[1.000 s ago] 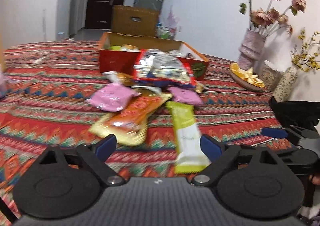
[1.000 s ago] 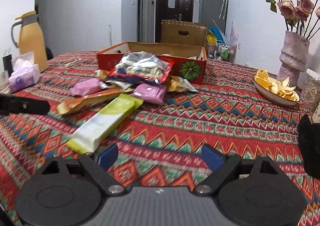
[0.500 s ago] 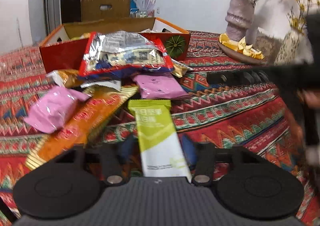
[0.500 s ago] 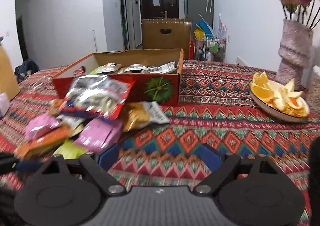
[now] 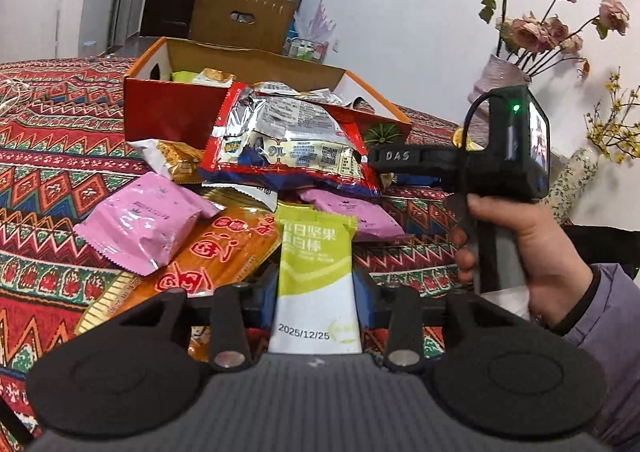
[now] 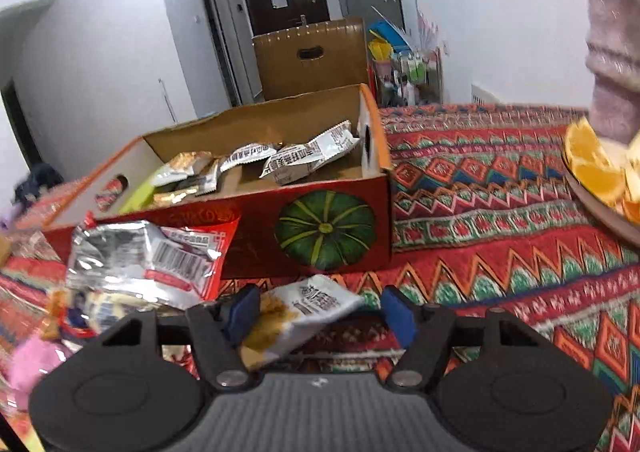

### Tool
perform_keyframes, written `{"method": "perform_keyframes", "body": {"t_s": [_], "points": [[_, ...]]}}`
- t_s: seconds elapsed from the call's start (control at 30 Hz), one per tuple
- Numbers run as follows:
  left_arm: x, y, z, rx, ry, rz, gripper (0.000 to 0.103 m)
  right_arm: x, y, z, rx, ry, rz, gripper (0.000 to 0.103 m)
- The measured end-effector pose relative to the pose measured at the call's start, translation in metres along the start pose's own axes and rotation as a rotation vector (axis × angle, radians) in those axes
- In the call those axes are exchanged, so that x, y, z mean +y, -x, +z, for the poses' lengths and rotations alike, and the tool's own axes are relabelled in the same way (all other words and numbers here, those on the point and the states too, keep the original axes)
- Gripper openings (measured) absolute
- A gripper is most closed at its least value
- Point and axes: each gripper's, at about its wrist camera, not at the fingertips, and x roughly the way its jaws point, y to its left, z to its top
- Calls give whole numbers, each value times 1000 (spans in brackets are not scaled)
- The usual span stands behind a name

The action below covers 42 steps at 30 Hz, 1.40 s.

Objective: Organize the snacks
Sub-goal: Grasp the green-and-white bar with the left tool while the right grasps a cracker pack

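On our left, the left gripper [image 5: 316, 292] has closed its blue pads on both sides of the green-and-white snack bar [image 5: 316, 272], gripping it by its white end. The bar's green end points at the heap. Just left of it lie the long orange packet [image 5: 208, 252] and a pink packet [image 5: 140, 224]; behind them the big red-and-silver bag [image 5: 288, 144] leans on the near wall of the red box [image 6: 320, 228], which stands open with small packets inside. Further right, our right hand [image 5: 528, 248] carries the right gripper [image 6: 318, 312], held wide apart around a small white-and-yellow packet [image 6: 300, 312]; only the left pad looks close to it, and we cannot tell whether it touches. Right of the box the patterned table [image 6: 500, 252] lies bare up to the plate of orange slices [image 6: 600, 176] at the table's right side.
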Motion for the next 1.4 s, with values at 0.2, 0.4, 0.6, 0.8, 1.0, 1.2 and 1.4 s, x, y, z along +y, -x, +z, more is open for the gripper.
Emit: {"method": "perform_keyframes", "body": {"t_s": [0.2,0.4,0.6,0.8,1.0,1.2,1.4], "points": [[-11,9,-1,-12,-16,9,38,10,18,-13,-21,117,-39,52],[-21,25,-7,-29,-42,24,38,0,45,-28,13,73,26,41],[-25,38,-18,-13,-31,54,38,-15,97,-64,35,63,24,3],[-36,50,-25,-19,-39,71,38,-26,137,-88,16,8,29,1],[-45,58,-25,-31,-56,89,38,-17,182,-107,11,21,91,4],[-50,60,-27,-31,-65,103,38,-5,221,-115,3,147,112,66],[-54,59,-29,-28,-73,106,38,7,220,-109,-110,261,91,68]]}}
